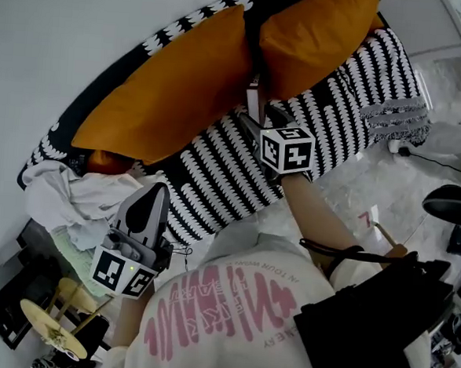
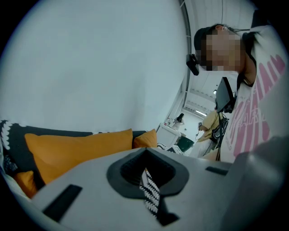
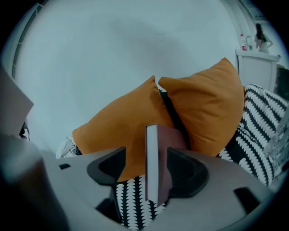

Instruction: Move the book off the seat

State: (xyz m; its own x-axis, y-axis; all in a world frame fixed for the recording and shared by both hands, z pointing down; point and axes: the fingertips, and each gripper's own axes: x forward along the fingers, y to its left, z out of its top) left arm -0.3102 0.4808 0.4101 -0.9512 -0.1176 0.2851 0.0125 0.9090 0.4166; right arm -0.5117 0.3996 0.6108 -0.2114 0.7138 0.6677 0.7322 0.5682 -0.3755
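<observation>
2 right gripper (image 3: 146,169) jaws flank upright book (image 3: 153,153) (1 side clear).

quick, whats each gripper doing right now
left gripper: jaws shut, empty
right gripper: jaws open, upright book between them

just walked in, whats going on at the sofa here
A person is working at a sofa with a gripper in each hand. The right gripper has its jaws open around a book that stands upright on the patterned seat against two orange cushions. It is not clamped yet, so the book is still on the seat. The left gripper is shut and empty, held by a pile of clothes.
</observation>
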